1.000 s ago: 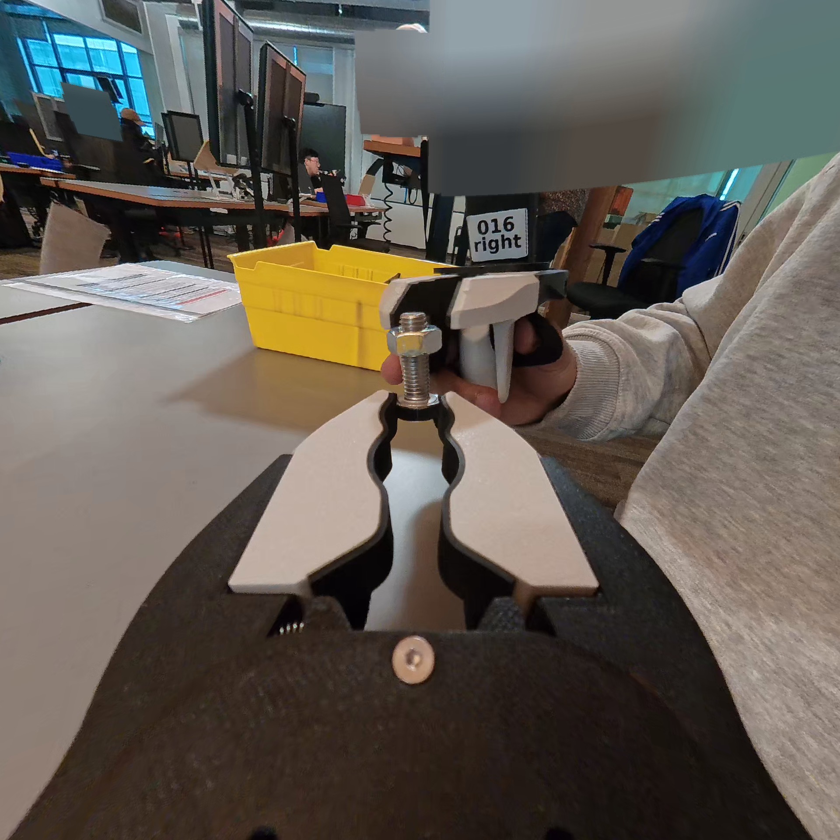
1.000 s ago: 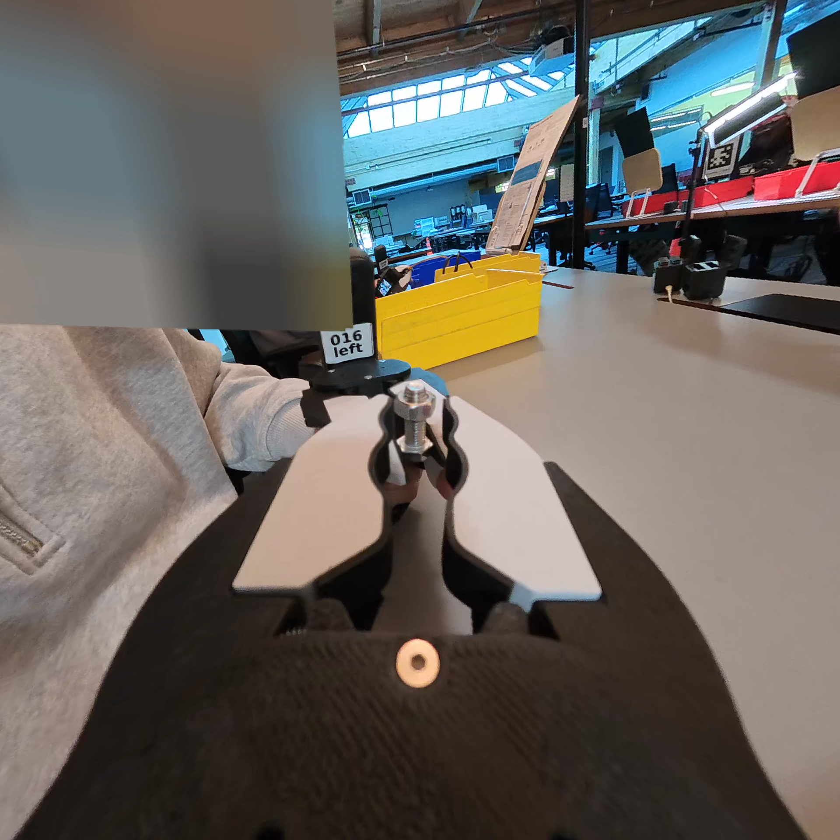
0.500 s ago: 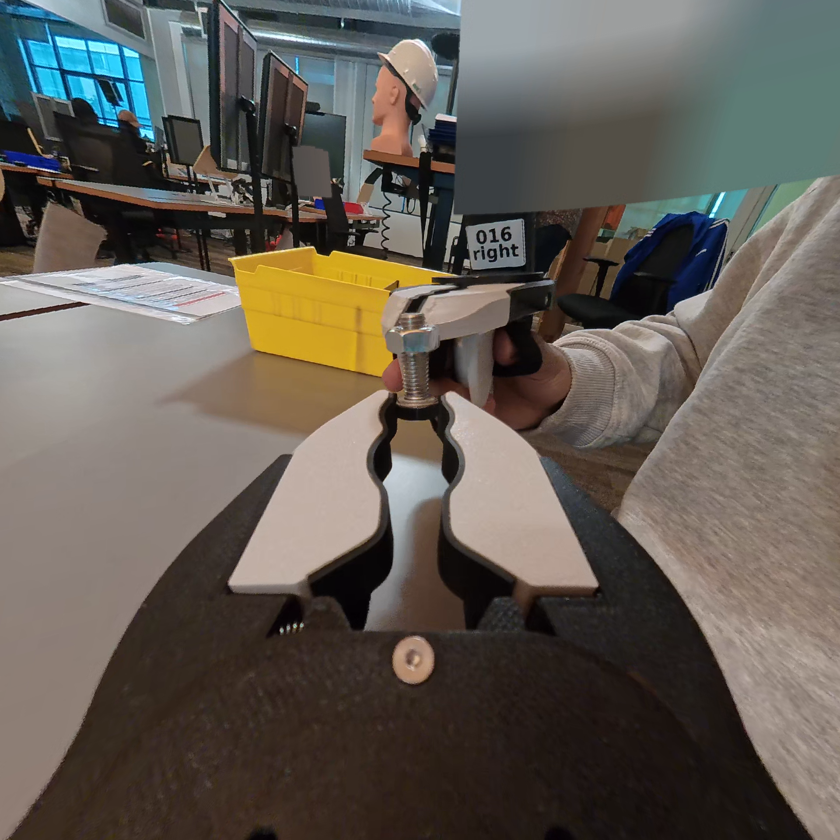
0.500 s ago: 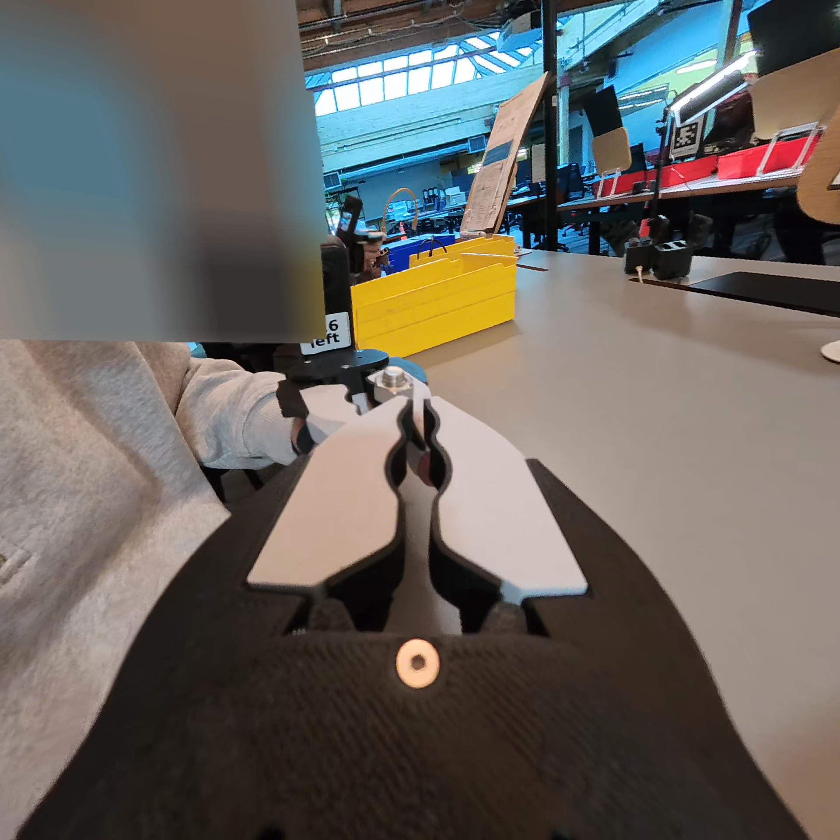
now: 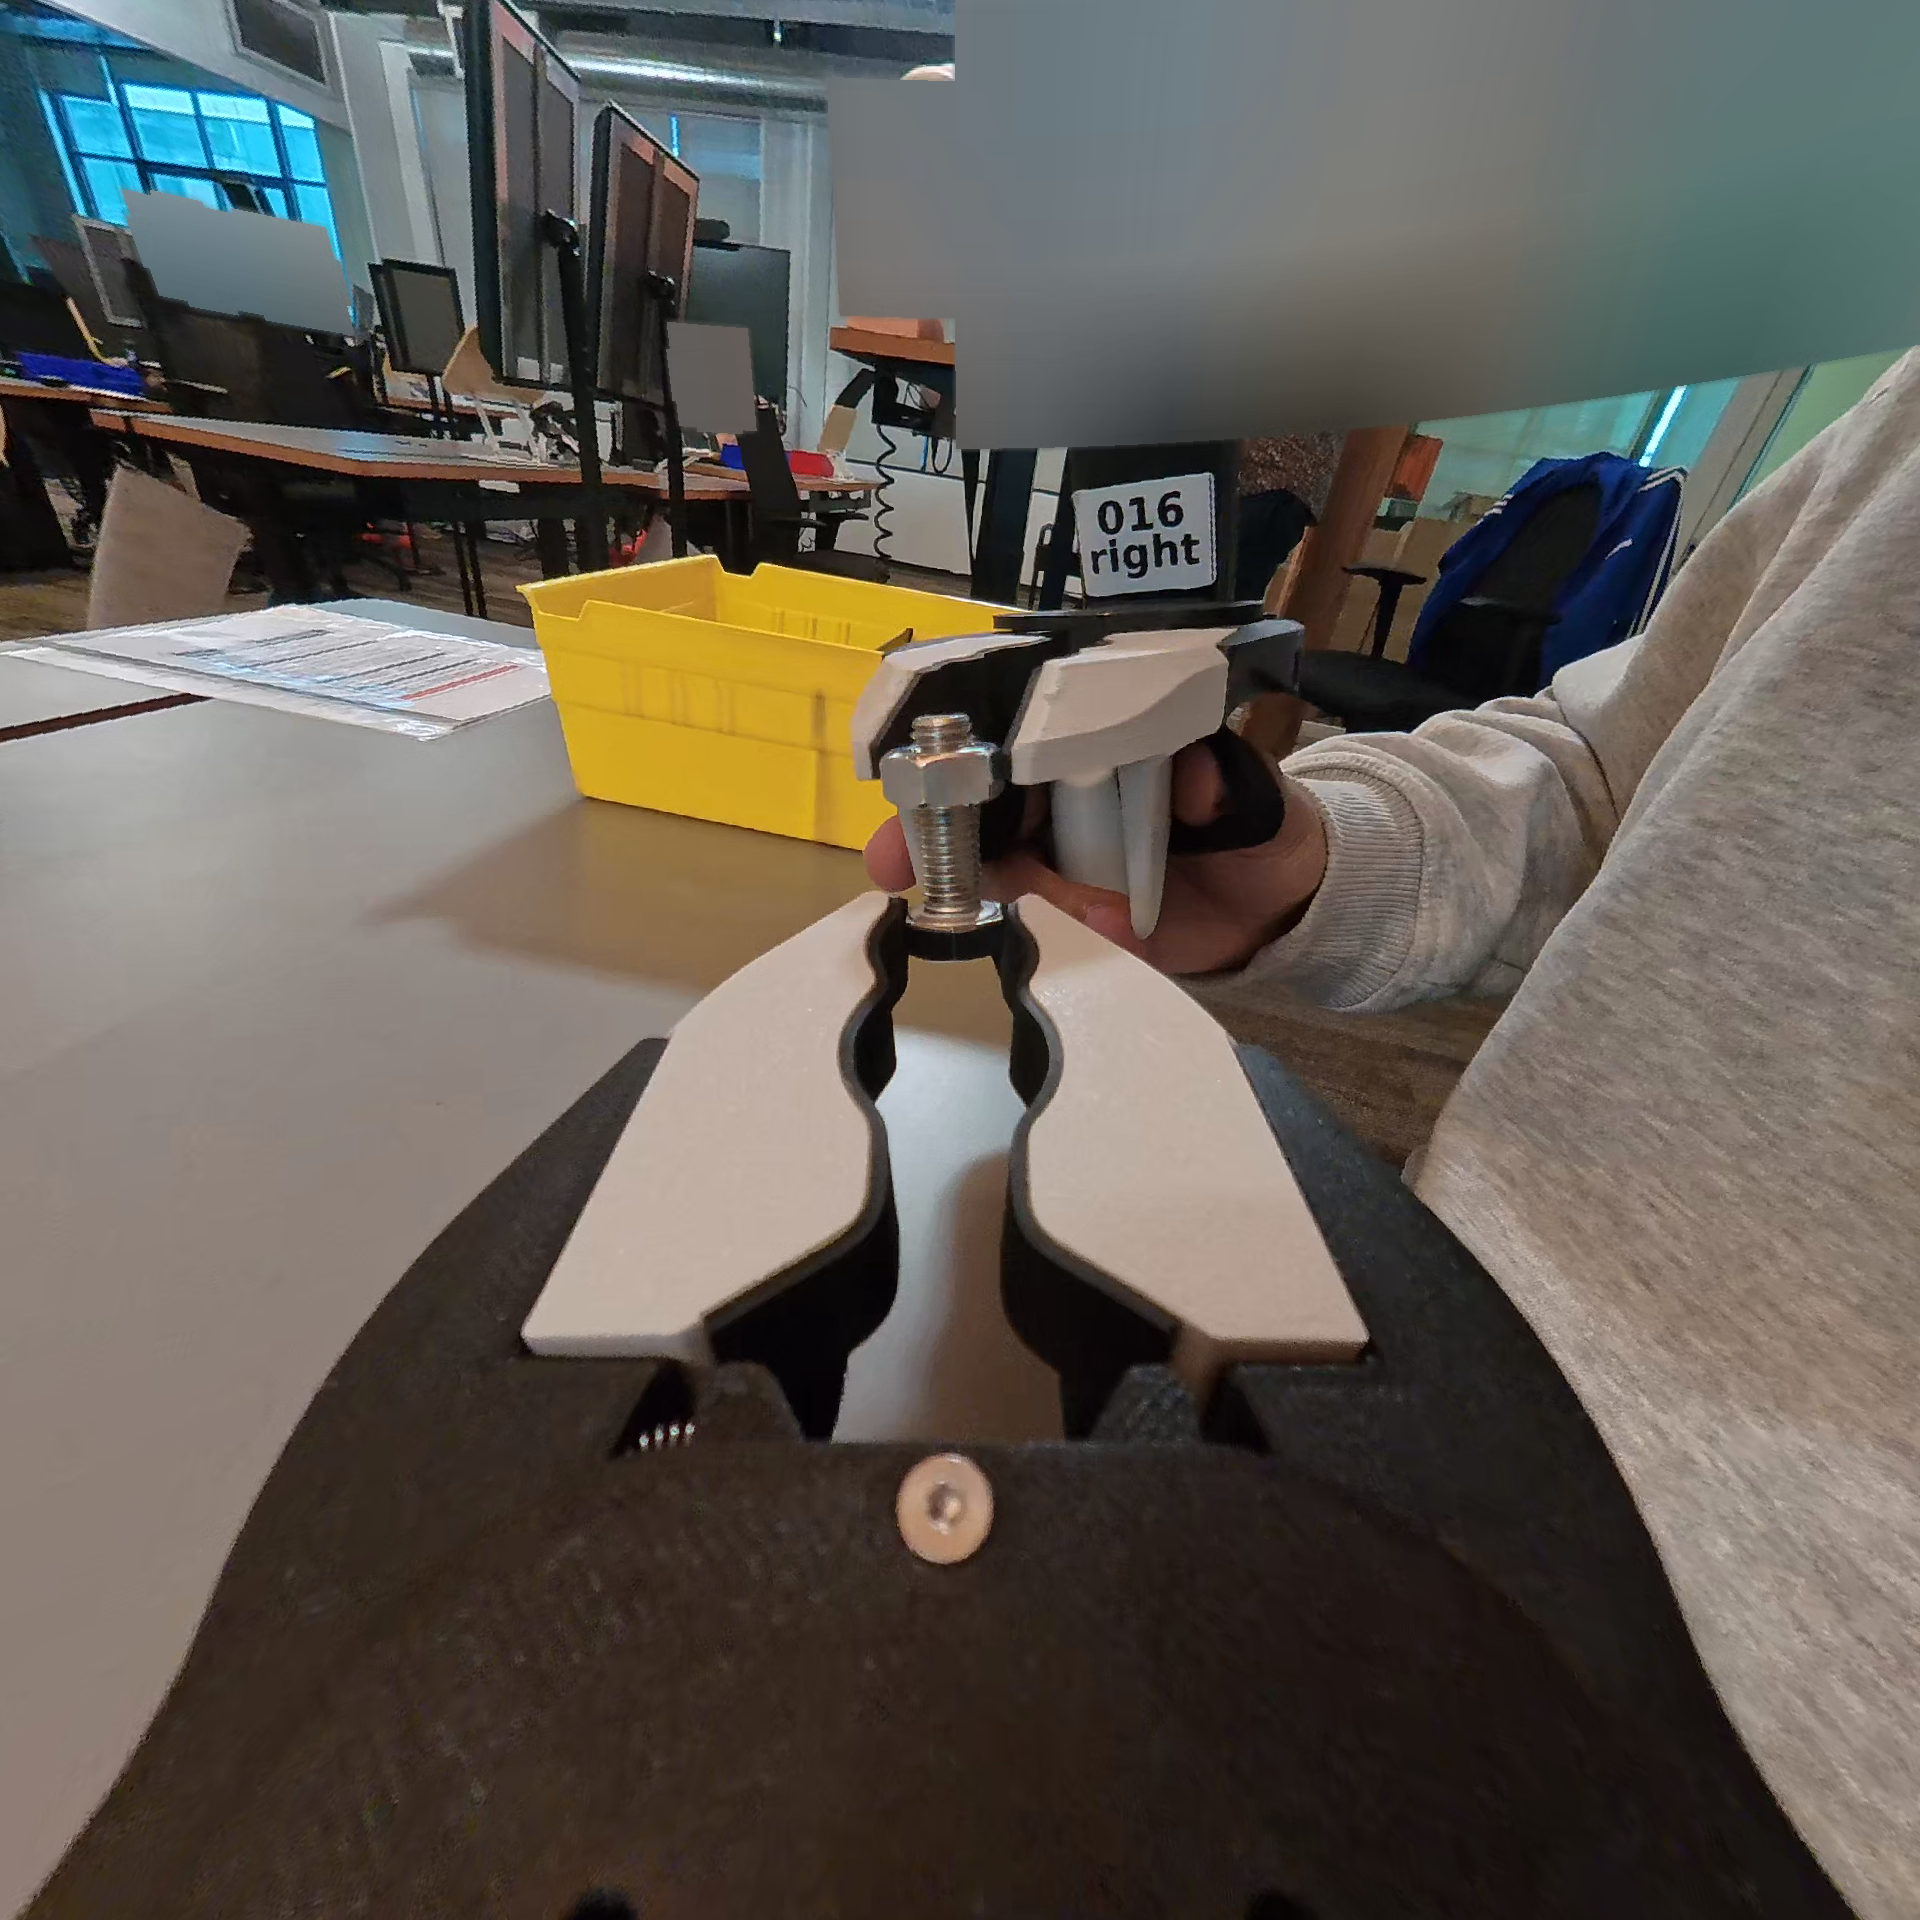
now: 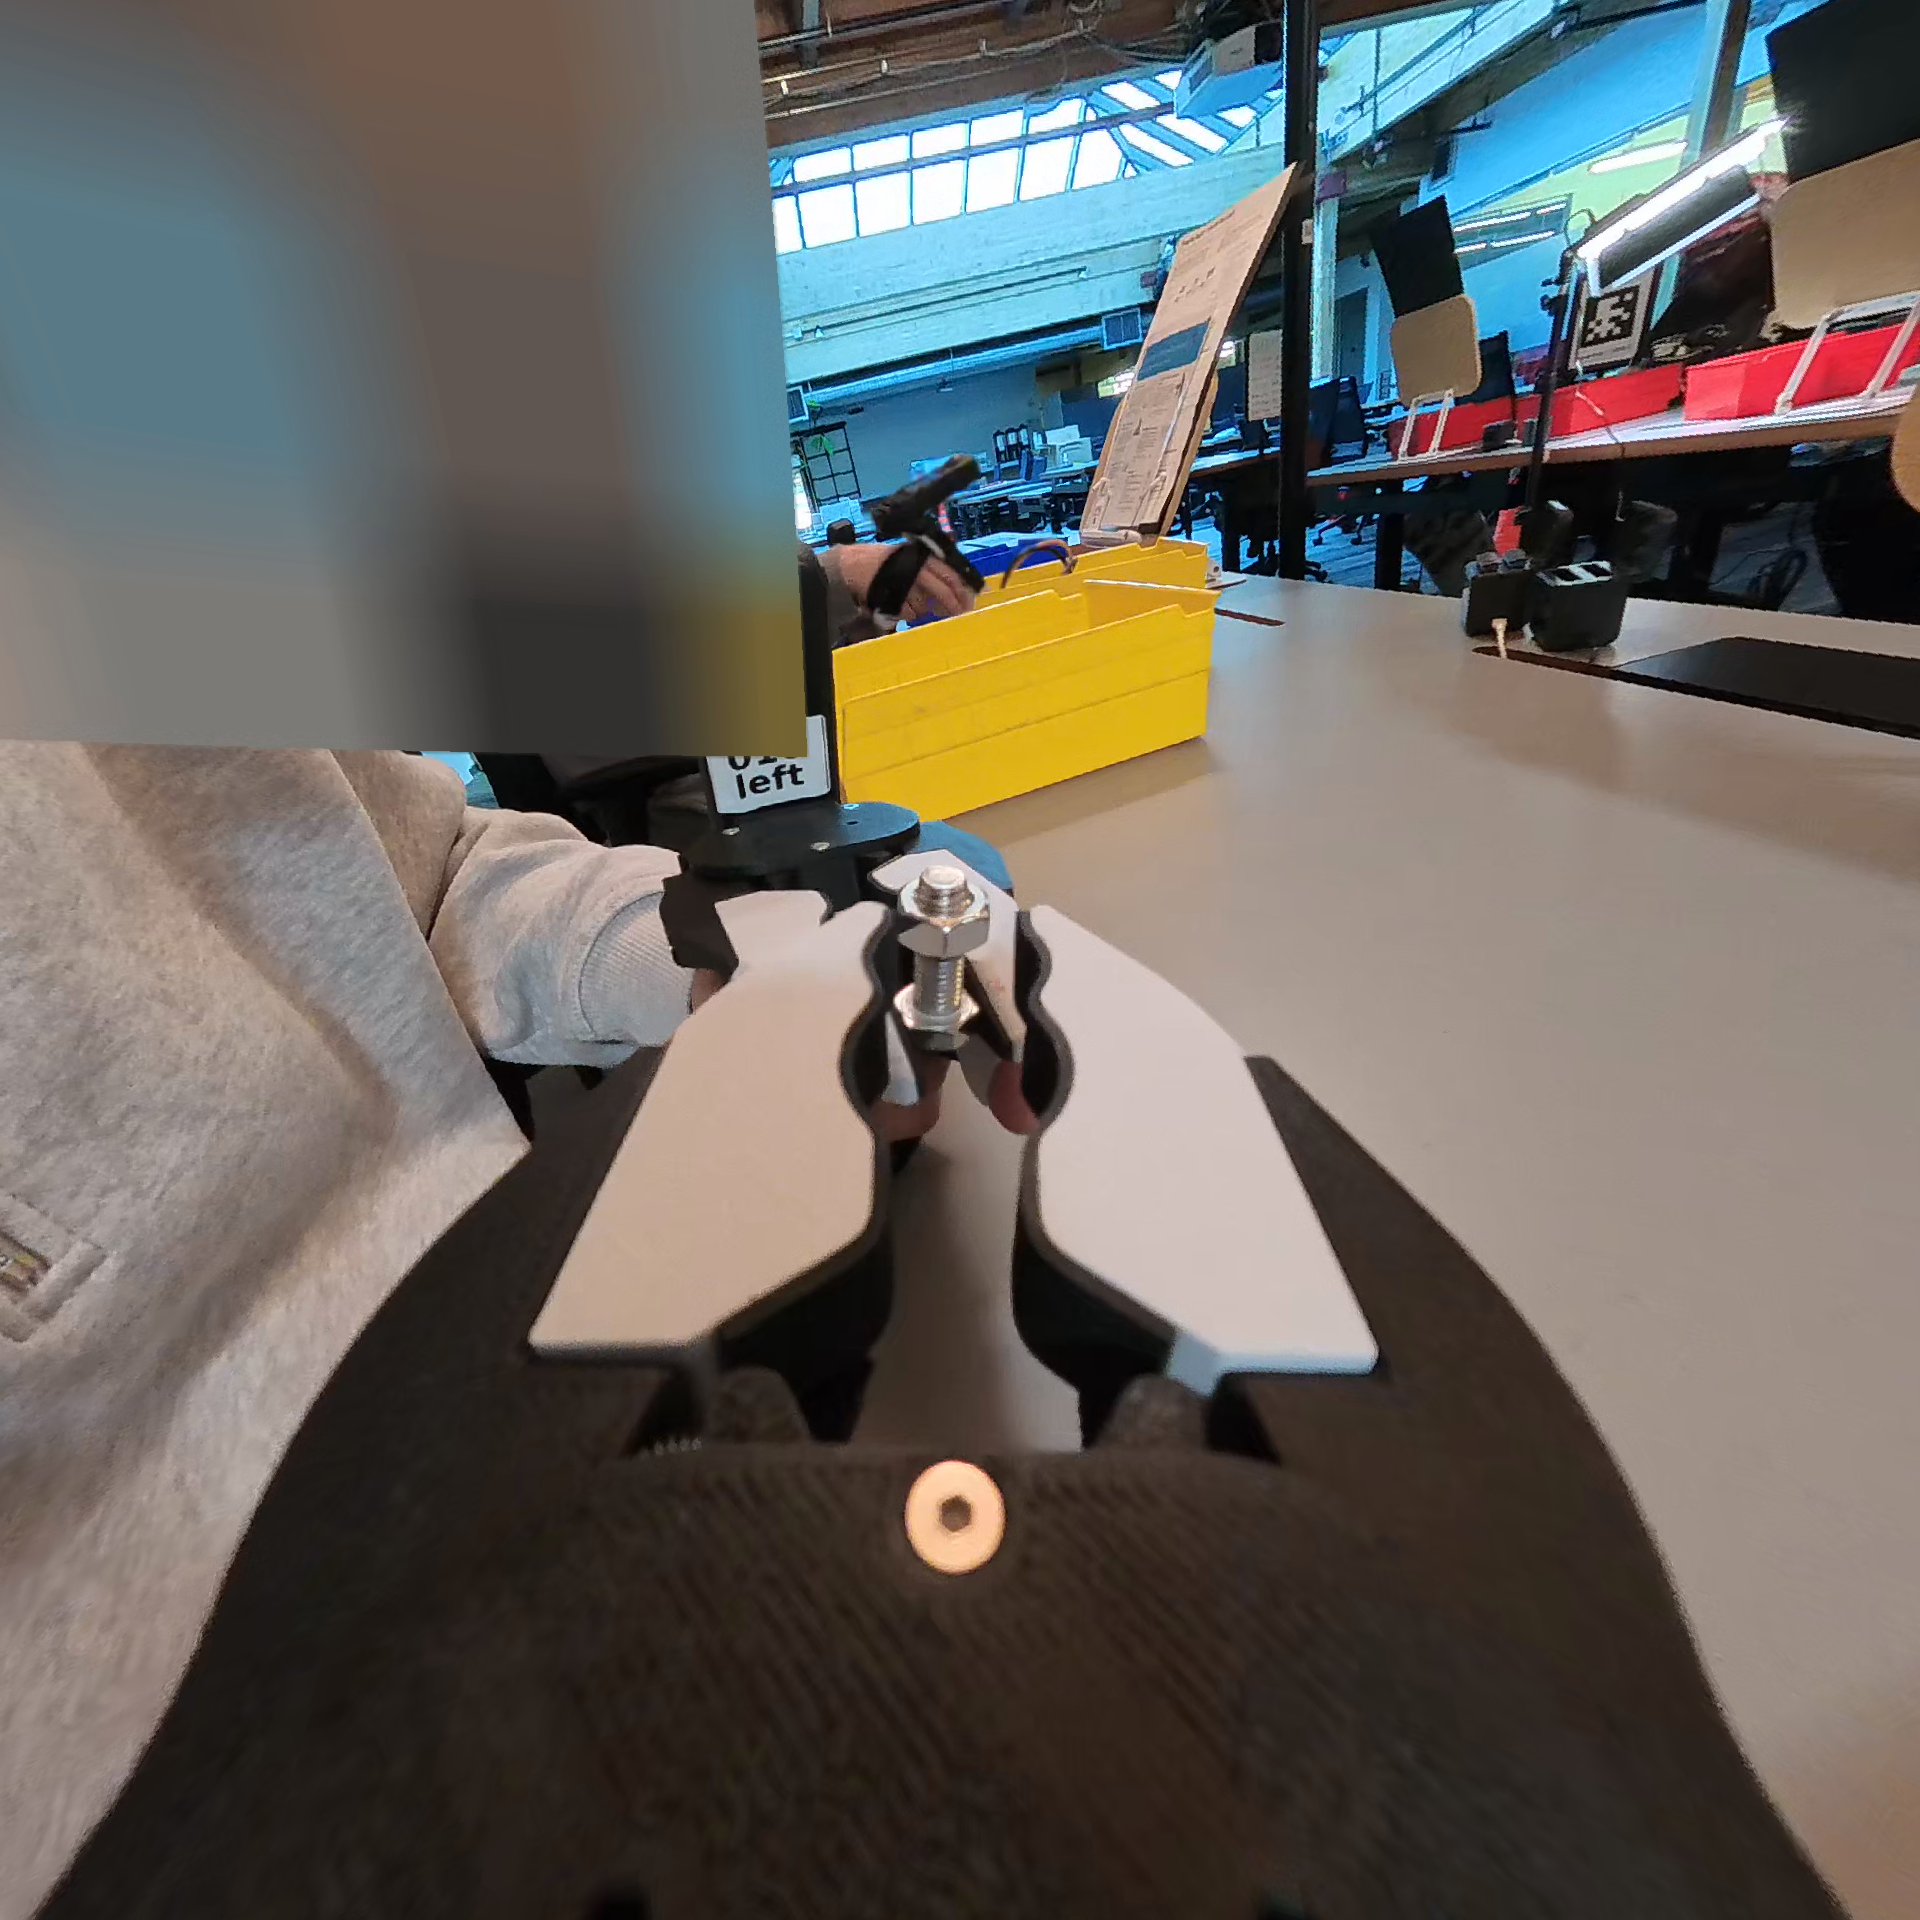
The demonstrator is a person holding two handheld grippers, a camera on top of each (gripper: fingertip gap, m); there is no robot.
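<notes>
My left gripper is shut on the head of a steel bolt and holds it upright above the grey table. A hex nut sits near the top of the bolt's thread. My right gripper comes in from the other side, level with the nut, with its jaws closed around it. The bolt's shaft runs down below the nut. The right gripper also shows in the left wrist view, held in a person's hand.
A yellow bin stands on the table behind the bolt and also shows in the right wrist view. A printed sheet lies at the far left. Black devices and a black mat are far right. A grey sleeve is close. Less than 4 cm separates the two grippers' tips.
Half a second ago the right gripper's jaws were nearly closed and tilted beside the nut. Now they are wider and set level around it. The left gripper and bolt have not moved.
</notes>
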